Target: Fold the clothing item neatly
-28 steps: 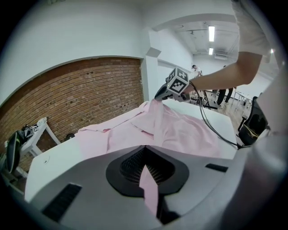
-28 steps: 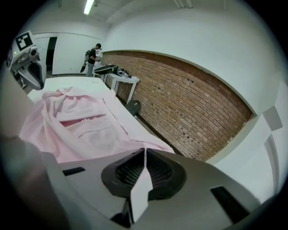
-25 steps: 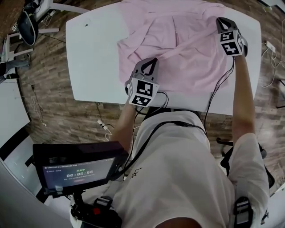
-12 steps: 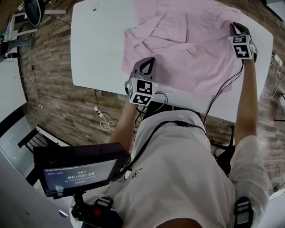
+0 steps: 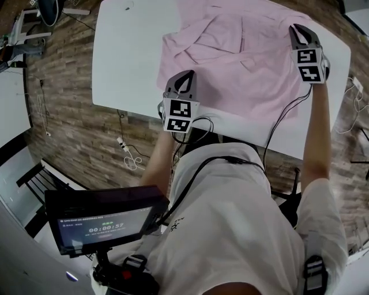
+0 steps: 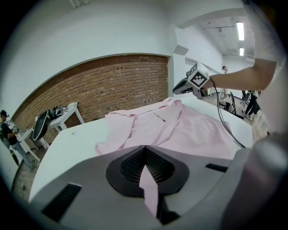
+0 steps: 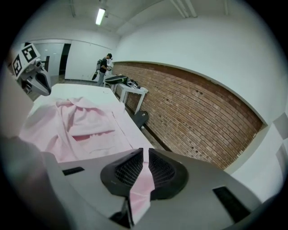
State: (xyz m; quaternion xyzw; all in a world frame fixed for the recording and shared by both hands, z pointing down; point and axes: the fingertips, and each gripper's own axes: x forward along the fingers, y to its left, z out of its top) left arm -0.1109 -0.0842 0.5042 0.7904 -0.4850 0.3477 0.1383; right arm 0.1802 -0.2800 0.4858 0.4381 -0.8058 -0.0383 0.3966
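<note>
A pink shirt (image 5: 242, 57) lies spread on the white table (image 5: 127, 57), its collar and sleeves rumpled at the far left. My left gripper (image 5: 185, 78) is at the shirt's near edge, shut on a pinch of the pink cloth (image 6: 148, 188) that runs between its pads. My right gripper (image 5: 298, 30) is at the shirt's far right side. Its jaws are opening slightly, and a strip of the shirt (image 7: 143, 179) is still between the pads. The left gripper view shows the right gripper (image 6: 182, 87) across the shirt (image 6: 180, 130). The right gripper view shows the left gripper (image 7: 42, 85) beyond the shirt (image 7: 81, 126).
A monitor (image 5: 104, 222) hangs at the person's front. Cables (image 5: 130, 158) lie on the wooden floor below the table's near edge. A chair (image 5: 49, 8) and a side table (image 6: 58, 114) stand to the left. Other people stand far off (image 7: 105, 67).
The right gripper has shifted a little farther along the shirt's right side, and the ridge of cloth between the two grippers has flattened. The left gripper has stayed at the near edge.
</note>
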